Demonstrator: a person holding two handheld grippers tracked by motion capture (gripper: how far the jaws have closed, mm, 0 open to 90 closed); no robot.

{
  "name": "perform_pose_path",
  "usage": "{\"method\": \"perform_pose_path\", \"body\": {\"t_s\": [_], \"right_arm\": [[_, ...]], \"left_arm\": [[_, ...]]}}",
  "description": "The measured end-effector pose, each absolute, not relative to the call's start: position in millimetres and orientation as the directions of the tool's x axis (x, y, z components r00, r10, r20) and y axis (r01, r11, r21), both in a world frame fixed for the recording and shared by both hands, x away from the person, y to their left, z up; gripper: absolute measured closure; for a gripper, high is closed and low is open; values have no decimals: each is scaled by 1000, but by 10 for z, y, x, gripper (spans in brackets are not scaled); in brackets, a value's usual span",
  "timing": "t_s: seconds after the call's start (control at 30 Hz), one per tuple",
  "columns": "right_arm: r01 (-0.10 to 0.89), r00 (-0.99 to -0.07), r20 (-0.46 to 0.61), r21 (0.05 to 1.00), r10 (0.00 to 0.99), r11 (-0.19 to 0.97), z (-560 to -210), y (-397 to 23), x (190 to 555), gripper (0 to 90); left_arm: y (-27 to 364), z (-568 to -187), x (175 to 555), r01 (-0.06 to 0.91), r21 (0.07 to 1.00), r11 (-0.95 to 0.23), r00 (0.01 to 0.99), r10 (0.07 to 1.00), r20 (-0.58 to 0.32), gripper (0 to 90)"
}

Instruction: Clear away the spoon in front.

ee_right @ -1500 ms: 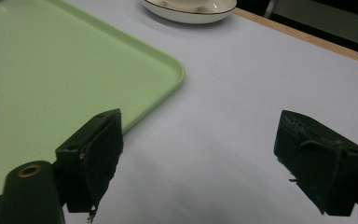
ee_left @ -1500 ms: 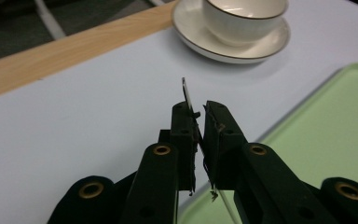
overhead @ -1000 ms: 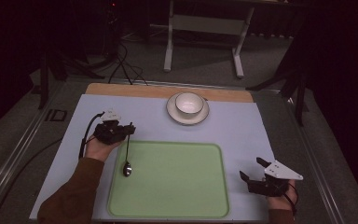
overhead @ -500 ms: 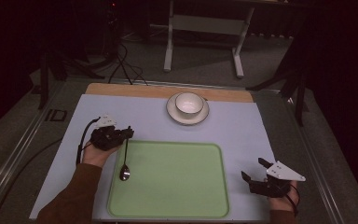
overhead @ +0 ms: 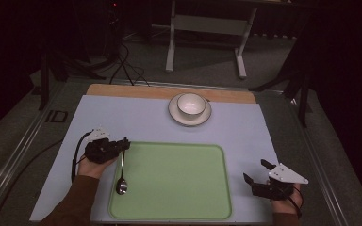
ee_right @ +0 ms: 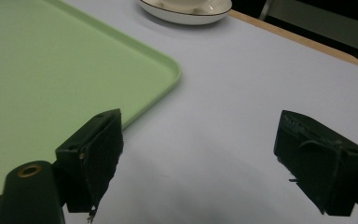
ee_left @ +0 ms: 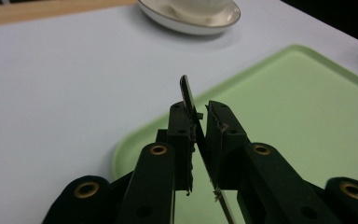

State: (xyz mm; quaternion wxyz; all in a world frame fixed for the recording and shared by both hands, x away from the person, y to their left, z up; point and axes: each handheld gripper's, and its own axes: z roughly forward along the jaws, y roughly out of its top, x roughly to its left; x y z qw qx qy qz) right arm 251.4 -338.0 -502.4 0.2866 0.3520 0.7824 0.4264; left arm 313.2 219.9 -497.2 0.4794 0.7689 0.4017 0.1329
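Observation:
My left gripper [overhead: 124, 145] is shut on the handle of a metal spoon [overhead: 121, 183]. The spoon points toward the near edge, and its bowl is over the left edge of a green tray [overhead: 179, 188]. I cannot tell if the bowl touches the tray. In the left gripper view the jaws of this gripper [ee_left: 200, 109] pinch the dark handle [ee_left: 186, 91], with the tray [ee_left: 307, 102] beyond. My right gripper [overhead: 255, 170] stands open and empty on the table just right of the tray, seen again as a gripper [ee_right: 205, 154] beside the tray's corner [ee_right: 51, 60].
A white cup [overhead: 191, 103] sits on a saucer [overhead: 190, 117] at the far middle of the pale blue mat [overhead: 245, 136]. A wooden strip [overhead: 122, 90] runs along the far edge. Cables trail from the left gripper toward the left.
My left gripper has drawn back toward the near edge with the spoon, so the spoon's bowl sits lower along the tray's left side. The right gripper has stayed put.

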Motion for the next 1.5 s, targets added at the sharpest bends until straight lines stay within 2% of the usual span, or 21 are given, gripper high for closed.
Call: {"method": "perform_pose_path", "body": {"t_s": [0.53,0.83,1.27,1.5], "right_arm": [[302,-589,-149,871,794,387,-5017,-3388,2507,153],[301,-600,-154,866,785,400,-5021,-3361,2516,153],[294,-606,-159,866,780,405,-5017,-3361,2519,153],[291,-603,-161,868,781,403,-5014,-3368,2518,153]], "left_arm": [[2110,-5148,3083,553,780,-291,637,752,-171,750],[2044,-5229,3205,559,754,-345,606,790,-88,527],[2129,-5128,3150,474,826,-304,538,843,1,443],[2237,-5039,3095,420,873,-249,470,882,26,433]]}}
